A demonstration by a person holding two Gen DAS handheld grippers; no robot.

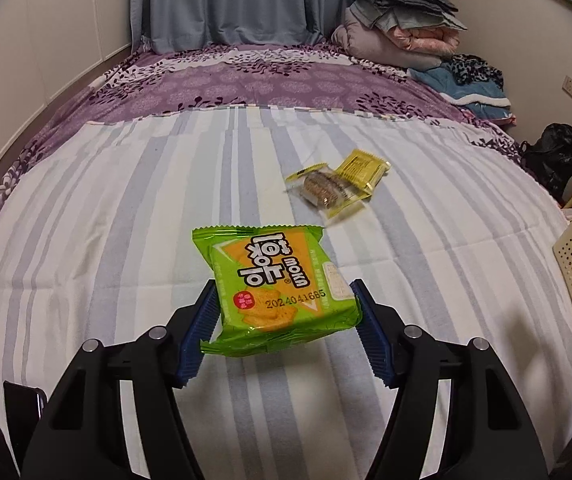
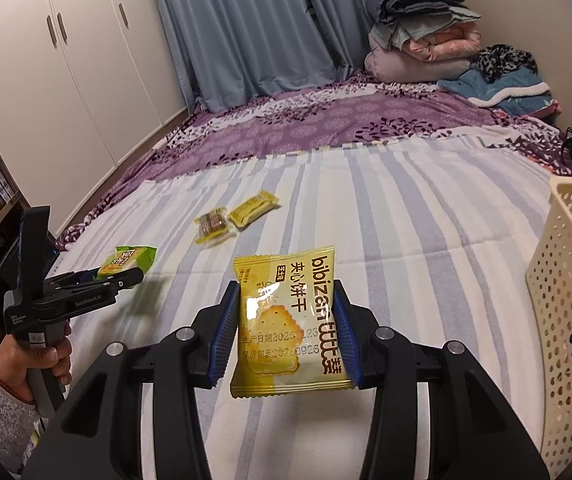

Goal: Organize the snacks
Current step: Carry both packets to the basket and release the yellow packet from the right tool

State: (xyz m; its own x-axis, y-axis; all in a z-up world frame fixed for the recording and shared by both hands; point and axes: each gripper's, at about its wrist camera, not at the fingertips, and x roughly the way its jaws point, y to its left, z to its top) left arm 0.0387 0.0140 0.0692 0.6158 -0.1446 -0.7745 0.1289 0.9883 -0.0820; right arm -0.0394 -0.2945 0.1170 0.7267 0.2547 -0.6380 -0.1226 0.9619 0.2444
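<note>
Both tongs grasping snack packets above the bed

Left tongs [image 1: 286,312] clamp a green cracker packet [image 1: 273,292]; right tongs [image 2: 288,328] clamp a yellow biscuit packet [image 2: 286,320] (cream basket [image 2: 566,300] just right); two small packets [image 1: 338,184] lie on the striped bed [image 1: 125,200].

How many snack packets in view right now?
4. Green cracker packet in the left gripper; yellow biscuit packet in the right gripper; clear-windowed brown-biscuit packet and small yellow packet lying on the striped bedsheet. The cream perforated basket may hide more.
</note>
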